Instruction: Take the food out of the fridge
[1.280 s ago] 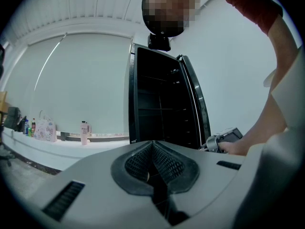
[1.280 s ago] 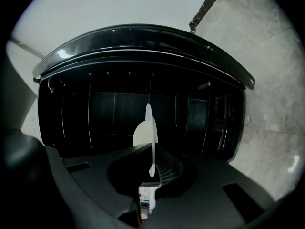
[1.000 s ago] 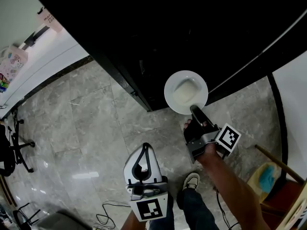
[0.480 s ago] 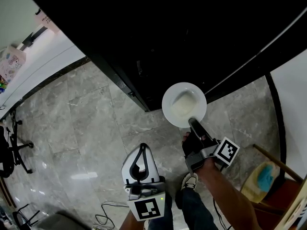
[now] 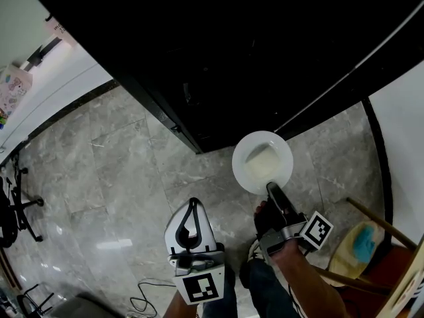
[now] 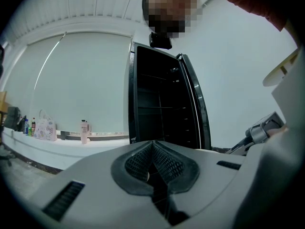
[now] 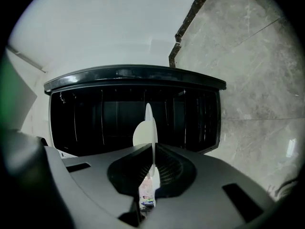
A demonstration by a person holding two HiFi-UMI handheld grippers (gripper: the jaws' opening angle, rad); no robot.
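Over marble floor (image 5: 119, 171), right tool (image 5: 270, 187) pinches round white plate (image 5: 262, 162).

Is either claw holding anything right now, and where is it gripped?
The right claw pinches the white plate by its near rim. The left claw is shut on nothing.

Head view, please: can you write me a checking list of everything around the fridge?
Surface: shiny grey stone floor.
Job's things: white plate with pale food, over the floor beside the open, dark fridge.
Clutter: office chair at left; bottle on a counter; blue cloth at right.
Grippers: right gripper shut on the plate's rim; left gripper shut, empty.
Cables: one loose cable on the floor.
Surroundings: white wall.
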